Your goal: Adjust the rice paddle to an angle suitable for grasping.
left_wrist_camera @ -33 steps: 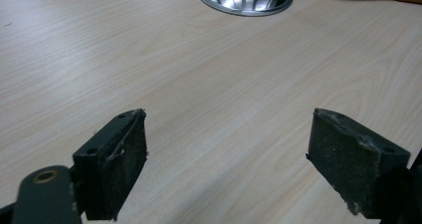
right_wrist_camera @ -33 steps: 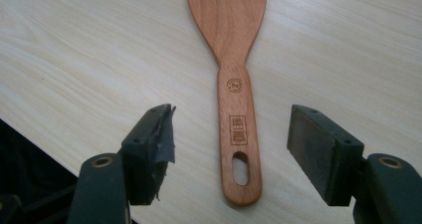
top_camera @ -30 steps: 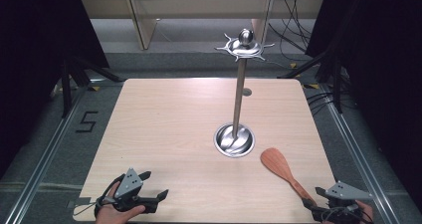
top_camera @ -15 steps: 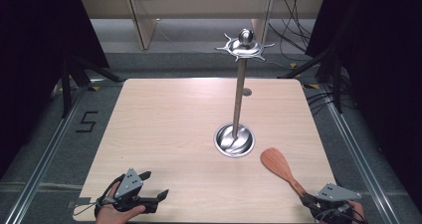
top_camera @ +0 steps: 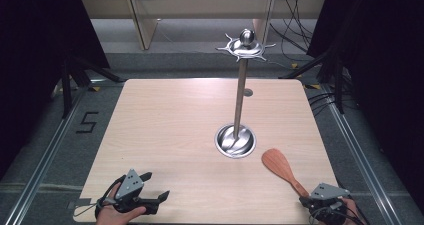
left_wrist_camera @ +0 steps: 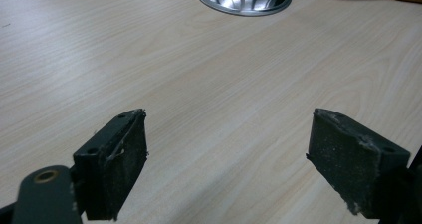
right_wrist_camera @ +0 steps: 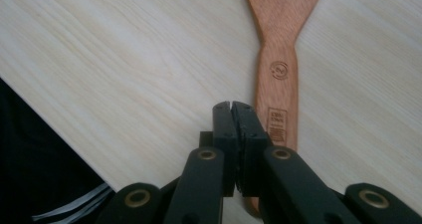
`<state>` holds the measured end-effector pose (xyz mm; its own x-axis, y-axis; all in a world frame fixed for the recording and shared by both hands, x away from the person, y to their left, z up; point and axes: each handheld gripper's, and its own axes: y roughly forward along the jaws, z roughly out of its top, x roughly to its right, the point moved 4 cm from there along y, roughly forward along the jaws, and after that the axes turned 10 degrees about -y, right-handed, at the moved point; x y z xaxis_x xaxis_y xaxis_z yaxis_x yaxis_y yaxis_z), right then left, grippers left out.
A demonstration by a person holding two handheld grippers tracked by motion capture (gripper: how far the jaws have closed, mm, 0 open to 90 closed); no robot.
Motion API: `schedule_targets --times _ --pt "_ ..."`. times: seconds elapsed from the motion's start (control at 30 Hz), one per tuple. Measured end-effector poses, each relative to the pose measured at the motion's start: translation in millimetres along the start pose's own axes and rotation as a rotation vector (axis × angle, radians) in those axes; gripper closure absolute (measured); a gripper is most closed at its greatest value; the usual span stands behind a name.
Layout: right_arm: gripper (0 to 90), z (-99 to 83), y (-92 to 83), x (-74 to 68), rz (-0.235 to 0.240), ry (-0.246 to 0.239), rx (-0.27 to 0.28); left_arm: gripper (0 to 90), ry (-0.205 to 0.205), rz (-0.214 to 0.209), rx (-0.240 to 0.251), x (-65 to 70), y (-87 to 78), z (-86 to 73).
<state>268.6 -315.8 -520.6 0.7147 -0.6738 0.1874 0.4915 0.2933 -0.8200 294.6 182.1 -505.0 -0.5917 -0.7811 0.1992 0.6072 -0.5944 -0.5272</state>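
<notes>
right gripper (top_camera: 306, 201) shifted left, closer over wooden spatula (top_camera: 282, 169) handle

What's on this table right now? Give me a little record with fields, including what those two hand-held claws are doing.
Surface: wooden table
Centre: upright metal stand on a round base, hooked disc and ball on top
Near right: wooden spatula lying flat, blade toward the stand
Left gripper: fingers wide apart, nothing between them, above bare wood
Right gripper: fingers pressed together, empty, just beside the spatula handle
</notes>
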Motion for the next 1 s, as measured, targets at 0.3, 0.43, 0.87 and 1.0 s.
schedule_targets --times 0.3,0.43,0.87,1.0 --pt "89.8 -9.5 1.5 20.0 -0.052 0.050 -0.037 14.9 0.022 0.003 -0.020 -0.6 0.4 -0.6" --pt "89.8 -8.9 6.4 32.2 -0.083 0.063 -0.035 14.9 0.015 -0.001 -0.016 0.0 0.8 0.0" --pt "89.7 4.4 21.8 69.7 -0.137 0.096 -0.045 14.9 -0.004 -0.003 -0.002 1.1 0.9 -0.5" --pt "89.6 12.3 28.2 84.1 -0.159 0.094 -0.053 14.9 -0.033 0.003 -0.001 0.4 1.4 -1.3"
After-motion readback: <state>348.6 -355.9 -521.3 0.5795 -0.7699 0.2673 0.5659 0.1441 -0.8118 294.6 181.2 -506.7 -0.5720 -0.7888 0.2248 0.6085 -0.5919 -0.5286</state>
